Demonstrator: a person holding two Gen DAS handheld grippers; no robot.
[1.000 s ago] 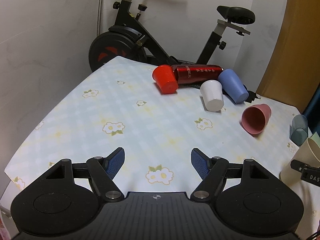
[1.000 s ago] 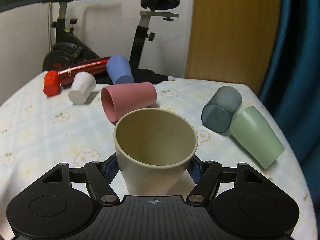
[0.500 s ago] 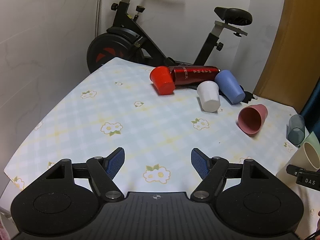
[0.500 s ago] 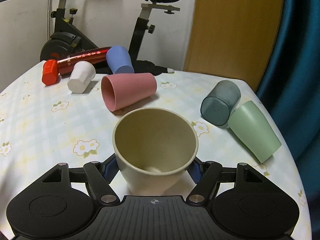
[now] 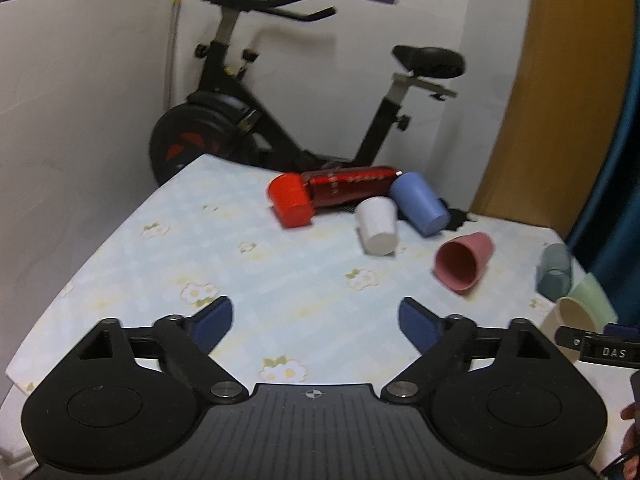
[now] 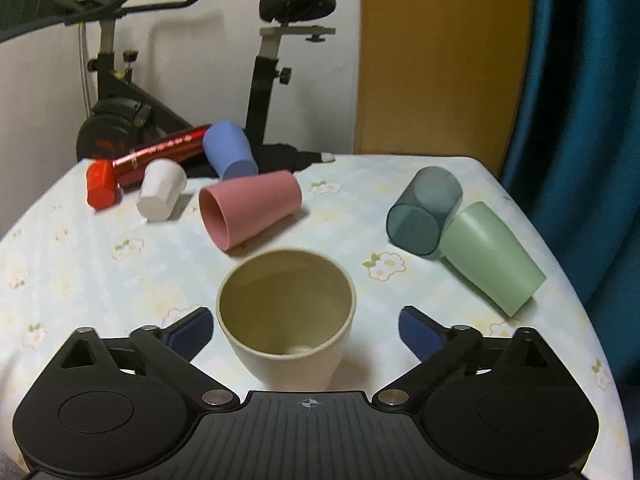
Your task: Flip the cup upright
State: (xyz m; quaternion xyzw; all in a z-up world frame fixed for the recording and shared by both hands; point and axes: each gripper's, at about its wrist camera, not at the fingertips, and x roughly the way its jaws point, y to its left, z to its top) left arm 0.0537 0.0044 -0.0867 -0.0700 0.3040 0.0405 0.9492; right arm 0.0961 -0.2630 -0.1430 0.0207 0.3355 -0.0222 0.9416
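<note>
The beige cup (image 6: 286, 320) is standing upright on the flowered tablecloth (image 6: 100, 280), mouth up, between the fingers of my right gripper (image 6: 306, 330). Those fingers are spread wide; the left blue pad (image 6: 192, 330) is sitting just beside the cup wall, the right one is standing clear of it, so I am gripping nothing there. My left gripper (image 5: 316, 320) is hanging open as well, over bare cloth, holding nothing.

I am counting seven cups in all. One is upright: the beige one. Six are lying on their sides: a pink cup (image 6: 250, 208) just beyond the beige one with its mouth toward me, a white cup (image 6: 160, 190), a blue cup (image 6: 230, 154), a red cup (image 6: 102, 188), a dark teal translucent cup (image 6: 424, 212) and a pale green cup (image 6: 492, 258), these last two touching. One red bottle (image 6: 162, 154) is lying between the red and blue cups. One exercise bike (image 5: 248, 120) is standing behind the table.
</note>
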